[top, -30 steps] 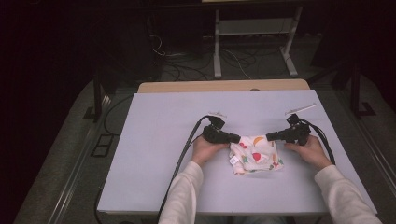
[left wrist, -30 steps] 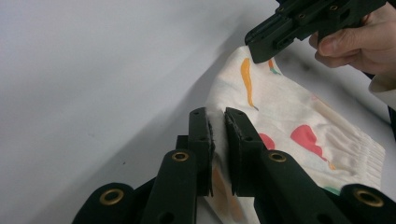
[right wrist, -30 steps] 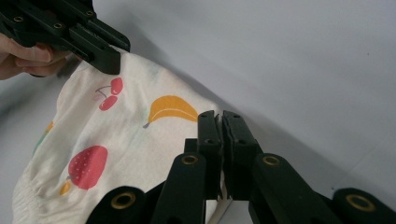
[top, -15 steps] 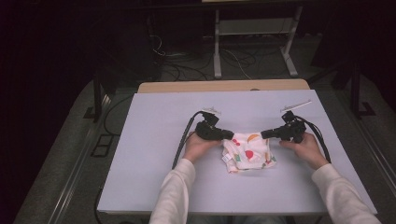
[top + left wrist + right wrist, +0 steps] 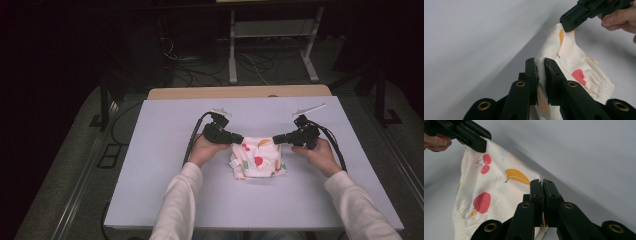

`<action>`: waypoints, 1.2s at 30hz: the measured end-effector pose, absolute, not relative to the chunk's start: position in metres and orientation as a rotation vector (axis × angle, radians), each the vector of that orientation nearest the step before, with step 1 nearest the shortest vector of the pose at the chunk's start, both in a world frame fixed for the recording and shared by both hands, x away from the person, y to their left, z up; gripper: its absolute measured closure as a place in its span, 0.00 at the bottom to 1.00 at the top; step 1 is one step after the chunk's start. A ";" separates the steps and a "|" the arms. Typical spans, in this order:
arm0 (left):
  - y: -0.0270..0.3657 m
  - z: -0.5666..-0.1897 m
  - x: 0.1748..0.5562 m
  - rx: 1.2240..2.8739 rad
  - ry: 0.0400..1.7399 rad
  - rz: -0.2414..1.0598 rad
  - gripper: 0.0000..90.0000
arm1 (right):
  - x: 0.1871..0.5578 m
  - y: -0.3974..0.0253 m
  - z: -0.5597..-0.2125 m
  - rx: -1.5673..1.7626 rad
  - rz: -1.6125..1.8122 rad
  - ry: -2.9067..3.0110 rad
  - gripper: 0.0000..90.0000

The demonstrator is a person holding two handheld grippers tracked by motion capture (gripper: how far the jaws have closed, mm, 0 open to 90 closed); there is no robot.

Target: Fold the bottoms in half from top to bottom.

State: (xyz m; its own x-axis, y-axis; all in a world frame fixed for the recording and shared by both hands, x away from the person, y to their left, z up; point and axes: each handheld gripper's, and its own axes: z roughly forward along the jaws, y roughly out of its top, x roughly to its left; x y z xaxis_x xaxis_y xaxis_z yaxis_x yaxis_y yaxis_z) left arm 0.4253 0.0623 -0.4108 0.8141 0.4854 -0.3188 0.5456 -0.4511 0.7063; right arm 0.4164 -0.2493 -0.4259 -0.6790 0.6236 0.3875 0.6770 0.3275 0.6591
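My left gripper (image 5: pixel 238 138) is clamped on one top corner of the fruit-print cloth (image 5: pixel 257 159) and my right gripper (image 5: pixel 276 139) pinches the other, the cloth stretched between them and hanging to the white table (image 5: pixel 150 165), with cables (image 5: pixel 192 137) trailing behind.

Small white fruit-printed garment (image 5: pixel 257 159), top edge lifted and stretched taut, gathered lower edge on the white table (image 5: pixel 150 170).
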 end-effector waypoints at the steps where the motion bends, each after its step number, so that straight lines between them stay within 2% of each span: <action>1: 0.063 -0.410 0.426 2.126 0.761 -0.083 0.90 | 0.417 -0.248 -0.426 -1.239 -1.293 -2.502 0.95; 17: 0.083 -0.401 0.435 2.087 0.773 0.000 0.90 | 0.424 -0.228 -0.416 -1.278 -1.367 -2.524 0.95; 32: 0.088 -0.407 0.452 2.055 0.773 0.075 0.90 | 0.437 -0.225 -0.423 -1.315 -1.460 -2.489 0.95; 36: 0.092 -0.411 0.459 1.964 0.803 0.077 0.90 | 0.441 -0.223 -0.425 -1.342 -1.477 -2.484 0.95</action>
State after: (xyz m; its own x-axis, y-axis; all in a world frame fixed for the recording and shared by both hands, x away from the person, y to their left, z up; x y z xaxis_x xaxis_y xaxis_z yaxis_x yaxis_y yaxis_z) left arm 0.4590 0.0917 -0.4108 0.7801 0.5643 -0.2703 0.5023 -0.3071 0.8083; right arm 0.4410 -0.2229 -0.4251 -0.6442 0.6772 0.3556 0.6358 0.2156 0.7411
